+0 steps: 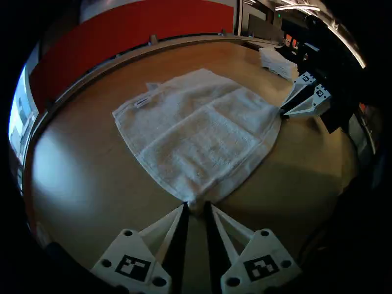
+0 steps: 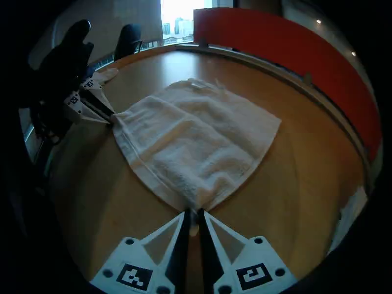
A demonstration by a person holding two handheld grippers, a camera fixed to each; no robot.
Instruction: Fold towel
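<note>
Towel: white terry towel (image 1: 196, 132) lying flat on the round wooden counter (image 1: 73, 171), apparently doubled over already.
Handling: probably soft, light and limp, so it should sag and drape when lifted. The hemmed corners give the surest hold.
Left tongs (image 1: 196, 209): narrow, pinching 1 corner.
Right tongs (image 2: 192, 218): narrow, pinching the neighbouring corner.
Position: the towel spreads away from both tongs, with 1 edge running between the 2 held corners.
</note>
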